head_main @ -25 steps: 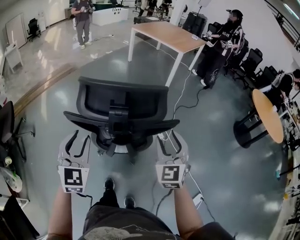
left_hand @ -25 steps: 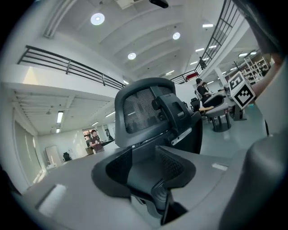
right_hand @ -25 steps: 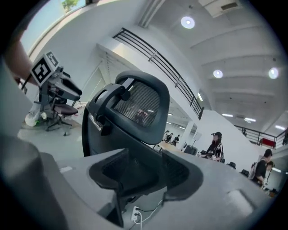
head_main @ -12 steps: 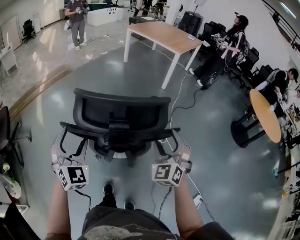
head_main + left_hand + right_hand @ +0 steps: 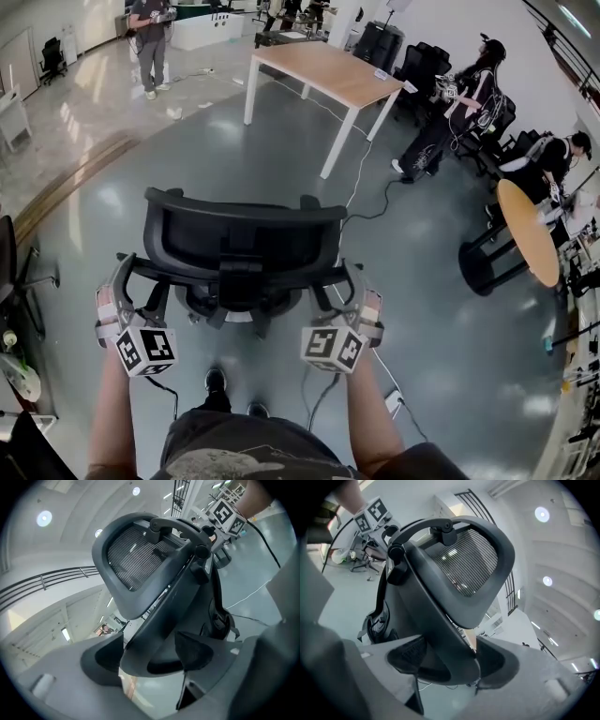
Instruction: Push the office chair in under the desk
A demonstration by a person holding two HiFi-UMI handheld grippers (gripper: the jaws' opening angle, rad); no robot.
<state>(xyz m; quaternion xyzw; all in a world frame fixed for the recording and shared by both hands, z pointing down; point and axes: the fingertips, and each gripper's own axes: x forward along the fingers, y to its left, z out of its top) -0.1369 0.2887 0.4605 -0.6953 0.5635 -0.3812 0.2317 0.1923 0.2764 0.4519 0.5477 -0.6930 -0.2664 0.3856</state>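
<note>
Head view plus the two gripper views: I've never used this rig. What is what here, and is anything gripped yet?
There is no robot. A person wears a camera on the head that looks down, and holds a pair of tongs in each hand. The head view shows the left tongs and right tongs at the back of a black office chair on a grey floor. The wooden desk stands farther off.

The other two pictures come from a camera riding on each pair of tongs, looking along them. Both pairs have just been opening and are wide apart. The left armrest lies between one pair and the right armrest between the other. Neither looks clamped.
</note>
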